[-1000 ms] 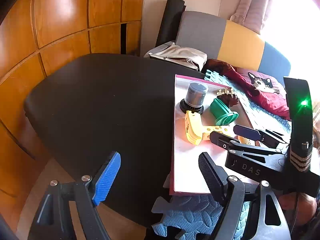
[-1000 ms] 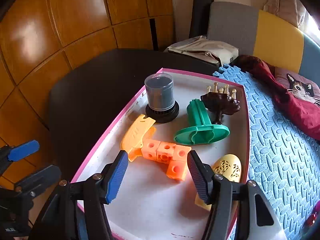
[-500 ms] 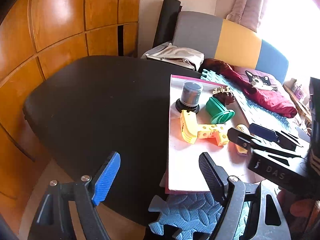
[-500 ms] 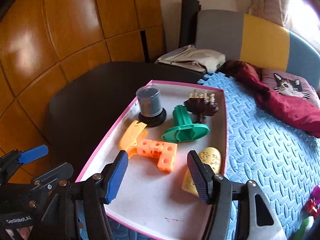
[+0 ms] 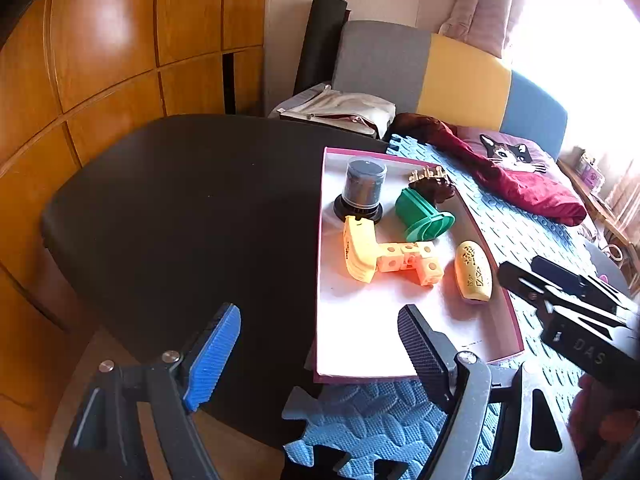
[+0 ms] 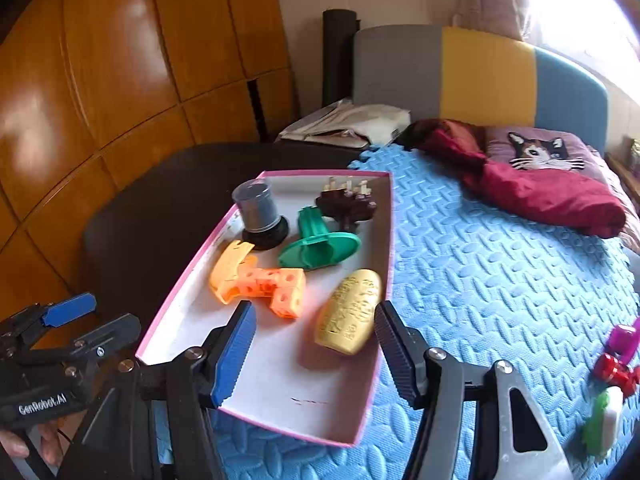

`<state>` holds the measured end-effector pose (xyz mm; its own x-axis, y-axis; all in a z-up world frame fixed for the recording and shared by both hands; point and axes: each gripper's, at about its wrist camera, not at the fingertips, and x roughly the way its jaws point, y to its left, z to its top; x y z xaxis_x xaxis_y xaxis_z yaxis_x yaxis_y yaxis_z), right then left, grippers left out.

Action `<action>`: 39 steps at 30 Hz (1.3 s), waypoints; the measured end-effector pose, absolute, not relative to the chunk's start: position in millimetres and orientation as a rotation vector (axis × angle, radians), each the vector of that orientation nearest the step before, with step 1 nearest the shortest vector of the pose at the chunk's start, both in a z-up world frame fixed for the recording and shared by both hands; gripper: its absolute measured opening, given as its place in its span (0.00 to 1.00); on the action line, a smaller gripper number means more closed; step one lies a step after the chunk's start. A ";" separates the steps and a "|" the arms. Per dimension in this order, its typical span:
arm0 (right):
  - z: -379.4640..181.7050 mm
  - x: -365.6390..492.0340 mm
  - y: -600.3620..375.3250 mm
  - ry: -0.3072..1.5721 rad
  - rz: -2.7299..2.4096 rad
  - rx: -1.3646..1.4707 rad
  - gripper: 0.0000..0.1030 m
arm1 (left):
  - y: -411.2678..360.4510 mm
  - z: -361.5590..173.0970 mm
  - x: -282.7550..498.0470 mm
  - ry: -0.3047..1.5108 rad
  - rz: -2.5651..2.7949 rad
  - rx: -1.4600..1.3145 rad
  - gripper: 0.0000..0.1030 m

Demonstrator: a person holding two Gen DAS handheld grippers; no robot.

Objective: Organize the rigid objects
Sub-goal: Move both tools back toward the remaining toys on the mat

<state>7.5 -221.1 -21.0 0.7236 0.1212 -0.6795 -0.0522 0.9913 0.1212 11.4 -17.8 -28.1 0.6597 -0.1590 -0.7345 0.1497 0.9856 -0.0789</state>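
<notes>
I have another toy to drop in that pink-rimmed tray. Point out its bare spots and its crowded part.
In the tray, the near end is bare, from the yellow oval piece and orange block toy down to the near rim. The far end is crowded: grey canister, green spool and brown piece sit close together.
</notes>
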 end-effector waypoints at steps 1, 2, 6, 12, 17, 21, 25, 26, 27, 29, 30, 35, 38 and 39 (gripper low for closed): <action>-19.8 3.8 -225.9 0.750 0.085 0.101 0.60 | -19.1 -27.5 10.9 0.830 -0.178 -0.009 0.79; -19.0 0.8 -231.4 0.745 0.071 0.108 0.60 | -20.7 -26.9 10.4 0.829 -0.182 -0.005 0.79; -16.2 -11.1 -259.2 0.733 -0.001 0.130 0.60 | -27.2 -25.0 9.3 0.833 -0.208 0.003 0.79; -3.1 -33.3 -315.8 0.696 -0.127 0.168 0.60 | -40.1 -23.2 9.8 0.847 -0.242 0.013 0.79; 13.0 -49.3 -356.0 0.652 -0.232 0.145 0.60 | -57.9 -19.6 9.4 0.852 -0.294 0.039 0.79; 23.0 -61.5 -387.6 0.628 -0.315 0.129 0.60 | -76.7 -14.8 6.3 0.832 -0.334 0.095 0.79; 28.6 -75.8 -423.6 0.610 -0.404 0.140 0.60 | -96.8 -12.5 4.5 0.827 -0.381 0.136 0.79; 29.2 -79.9 -431.8 0.603 -0.425 0.140 0.60 | -102.1 -11.9 4.0 0.825 -0.393 0.148 0.79; 29.1 -84.6 -440.7 0.597 -0.451 0.142 0.60 | -107.1 -11.3 4.0 0.823 -0.405 0.157 0.79; 27.8 -93.7 -456.6 0.584 -0.488 0.153 0.60 | -118.1 -10.0 2.7 0.814 -0.430 0.182 0.79; 26.7 -97.9 -463.2 0.578 -0.507 0.159 0.60 | -123.3 -10.1 2.5 0.811 -0.438 0.194 0.79; 15.5 -118.3 -494.2 0.537 -0.586 0.221 0.60 | -152.6 -10.4 2.9 0.807 -0.494 0.240 0.79; 13.6 -127.6 -506.5 0.504 -0.633 0.261 0.60 | -171.4 -11.1 0.6 0.797 -0.535 0.273 0.79; 16.0 -131.3 -509.0 0.476 -0.645 0.271 0.60 | -178.7 -11.4 -0.5 0.794 -0.547 0.286 0.79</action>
